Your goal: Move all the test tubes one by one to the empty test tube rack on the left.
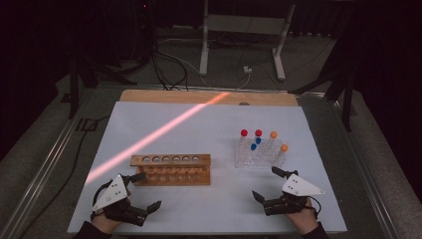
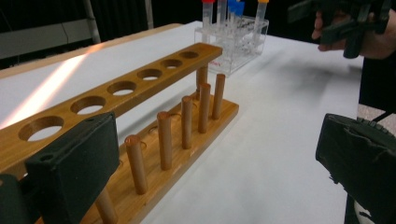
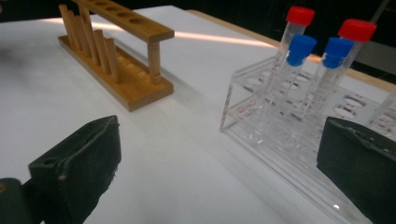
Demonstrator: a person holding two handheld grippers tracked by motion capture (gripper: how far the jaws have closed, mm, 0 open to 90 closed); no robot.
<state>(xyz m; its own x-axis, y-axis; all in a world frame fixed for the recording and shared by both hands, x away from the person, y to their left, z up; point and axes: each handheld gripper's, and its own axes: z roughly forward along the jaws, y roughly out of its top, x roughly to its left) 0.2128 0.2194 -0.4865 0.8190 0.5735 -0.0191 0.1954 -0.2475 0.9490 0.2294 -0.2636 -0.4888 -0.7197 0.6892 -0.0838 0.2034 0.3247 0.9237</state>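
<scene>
A wooden tube rack [image 1: 170, 169] with a row of empty holes and pegs lies left of centre on the white sheet. To its right stands a clear plastic rack [image 1: 259, 158] that holds several capped tubes: red [image 1: 244, 133], blue [image 1: 253, 147] and orange [image 1: 284, 148]. My left gripper [image 1: 149, 189] rests near the front left, just before the wooden rack [image 2: 140, 93], open and empty. My right gripper [image 1: 264, 182] sits in front of the clear rack [image 3: 261, 126], also open with nothing between its jaws. Red-capped [image 3: 300, 15] and blue-capped [image 3: 301, 46] tubes stand upright ahead of it.
A white sheet [image 1: 199, 129] covers the table; a wooden strip [image 1: 174, 96] shows at its far edge. A pinkish streak of light [image 1: 164, 132] crosses the sheet diagonally. Beyond the table are a metal stand [image 1: 244, 30] and cables [image 1: 169, 69] on the floor.
</scene>
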